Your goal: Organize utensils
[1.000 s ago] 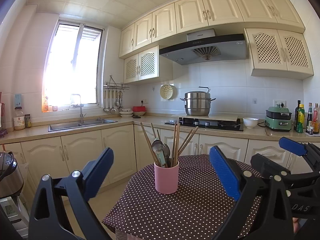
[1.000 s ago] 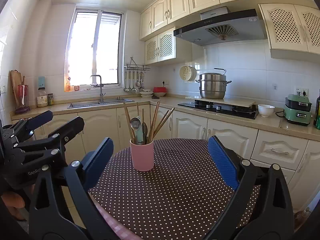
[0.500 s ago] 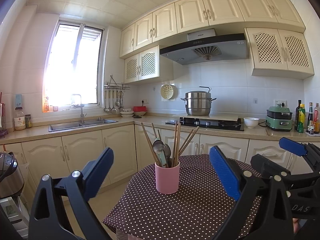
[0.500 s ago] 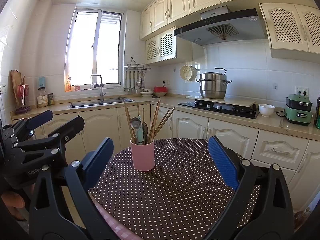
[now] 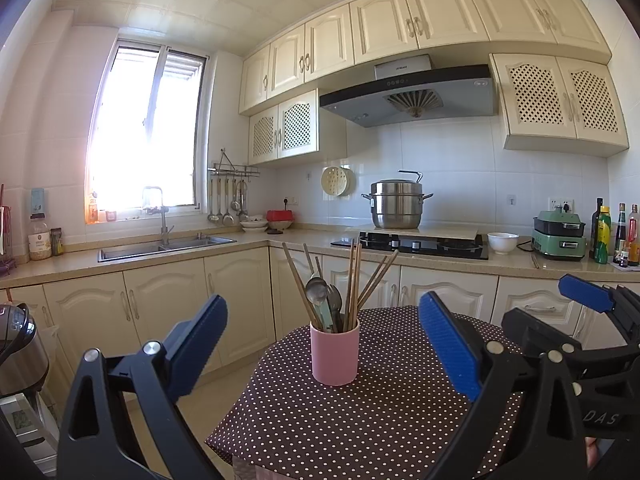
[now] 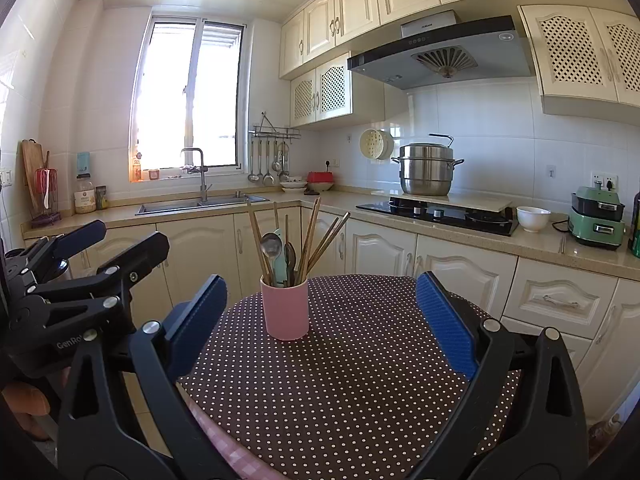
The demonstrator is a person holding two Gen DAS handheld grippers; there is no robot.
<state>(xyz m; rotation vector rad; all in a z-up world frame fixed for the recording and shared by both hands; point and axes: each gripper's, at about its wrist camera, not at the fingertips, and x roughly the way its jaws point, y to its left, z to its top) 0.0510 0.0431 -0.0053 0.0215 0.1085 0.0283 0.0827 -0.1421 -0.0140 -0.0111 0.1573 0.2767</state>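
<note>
A pink cup (image 5: 335, 354) stands upright on a round table with a brown polka-dot cloth (image 5: 360, 420). It holds several wooden chopsticks (image 5: 354, 280) and metal spoons (image 5: 317, 292). It also shows in the right wrist view (image 6: 285, 309). My left gripper (image 5: 324, 344) is open and empty, held back from the cup. My right gripper (image 6: 320, 320) is open and empty, also short of the cup. The right gripper shows at the right edge of the left wrist view (image 5: 580, 320); the left gripper shows at the left edge of the right wrist view (image 6: 80, 264).
Kitchen counter behind the table with a sink (image 5: 166, 246), a hob with a steel pot (image 5: 396, 206), a white bowl (image 5: 503, 242), a green appliance (image 5: 560, 234) and bottles (image 5: 604, 236). A rice cooker (image 5: 18, 352) stands low at the left.
Nothing but a very slight drift of the views; both grippers stay open and the cup has not moved.
</note>
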